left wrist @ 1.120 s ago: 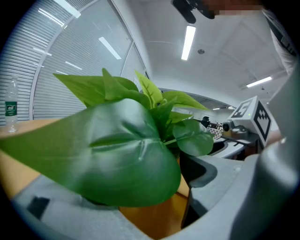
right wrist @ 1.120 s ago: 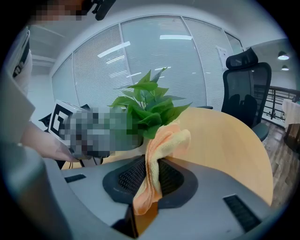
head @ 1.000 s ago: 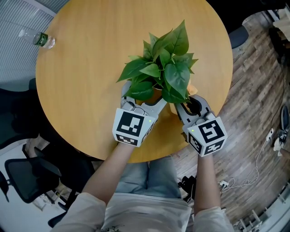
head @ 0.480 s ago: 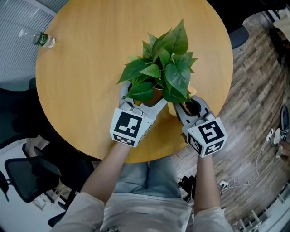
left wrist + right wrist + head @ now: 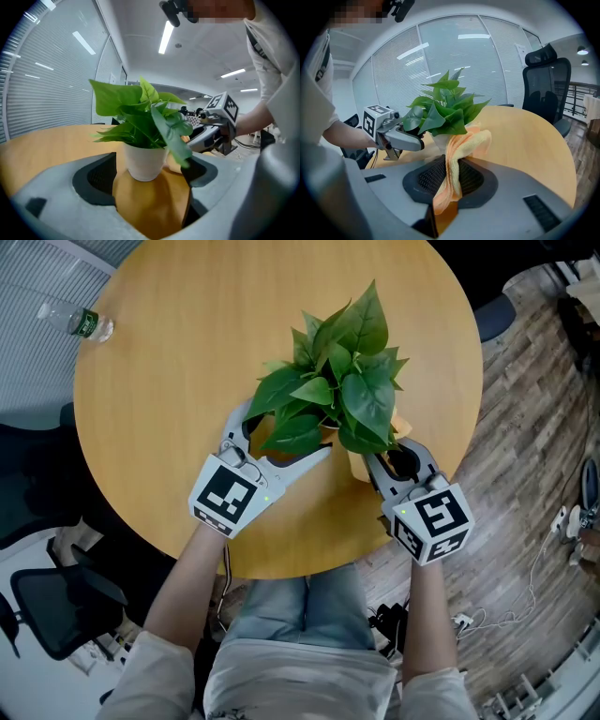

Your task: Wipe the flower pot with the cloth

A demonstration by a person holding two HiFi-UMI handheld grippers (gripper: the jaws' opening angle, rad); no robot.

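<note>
Orange cloth (image 5: pixel 458 152) is hanging clamped in my right tool (image 5: pixel 449 180) beside the white pot (image 5: pixel 143 161) on the counter (image 5: pixel 178 381), while I am holding my left tool (image 5: pixel 150 190), jaws apart, just before it.

Round wooden table (image 5: pixel 169 427) on a wood-plank floor (image 5: pixel 525 474). Glazed walls with closed blinds (image 5: pixel 454 51); ceiling strip lights (image 5: pixel 166 35) on. Black high-back office chair (image 5: pixel 543 79) stands beside the table.

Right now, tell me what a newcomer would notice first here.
The leafy green plant in its white pot dominates the round wooden table. The right claw pinches an orange cloth beside the pot; the left claw stands open, facing it.
</note>
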